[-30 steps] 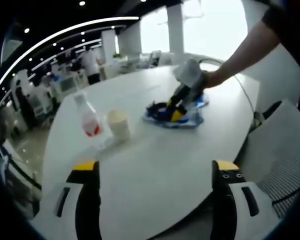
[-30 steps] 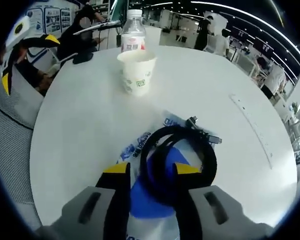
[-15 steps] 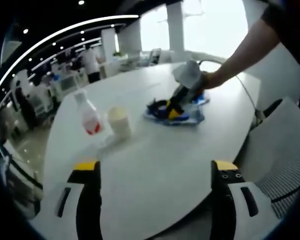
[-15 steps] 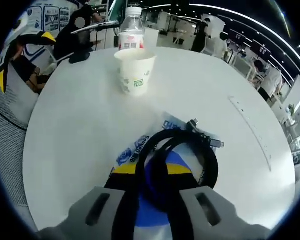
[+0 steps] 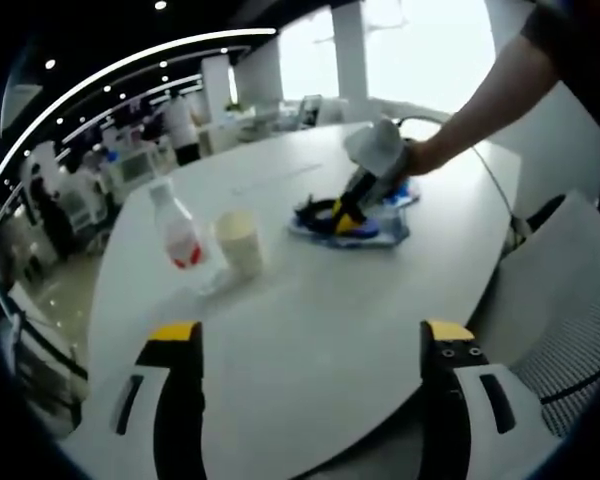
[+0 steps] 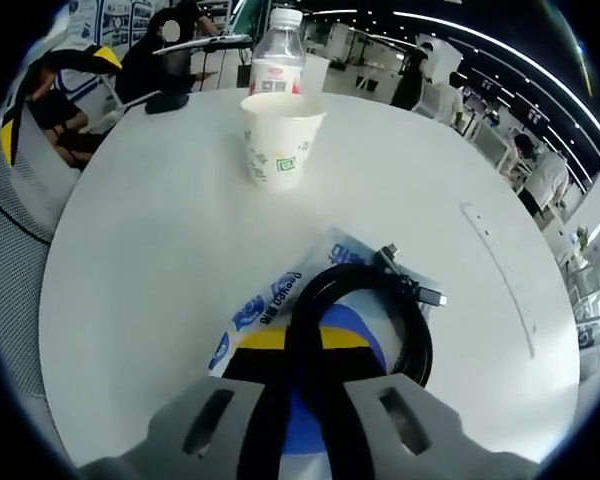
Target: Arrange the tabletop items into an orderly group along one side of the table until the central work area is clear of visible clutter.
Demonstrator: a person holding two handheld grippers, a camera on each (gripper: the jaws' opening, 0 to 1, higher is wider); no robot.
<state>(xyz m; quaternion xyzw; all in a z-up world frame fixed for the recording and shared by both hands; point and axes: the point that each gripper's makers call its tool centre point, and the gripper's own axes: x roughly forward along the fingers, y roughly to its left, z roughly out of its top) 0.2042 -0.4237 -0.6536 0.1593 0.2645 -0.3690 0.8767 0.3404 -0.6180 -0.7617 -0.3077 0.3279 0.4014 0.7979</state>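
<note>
Round white bench (image 5: 310, 330), task at an early stage by the look of it: nothing yet lines one side, and every item is left to move. One plastic bottle (image 6: 277, 62) with a red label, upper centre of the right gripper view, standing upright just behind one paper cup (image 6: 281, 139); the pair also appears left of centre in the left gripper view. One coiled black cable (image 6: 365, 310), lower centre of the right gripper view, lying on one flat blue-and-white packet (image 6: 280, 300); cable and packet sit toward the middle of the bench, well apart from the cup and bottle. Right gripper (image 6: 292, 345): jaws drawn close, pinching the near loop of the cable against the packet; judged ready to lift or drag it. Left gripper (image 5: 310, 345): jaws spread wide, holding nothing, over the near edge of the bench at the bottom of the left gripper view. One mesh chair (image 5: 570, 300) at the right edge of the left gripper view.
</note>
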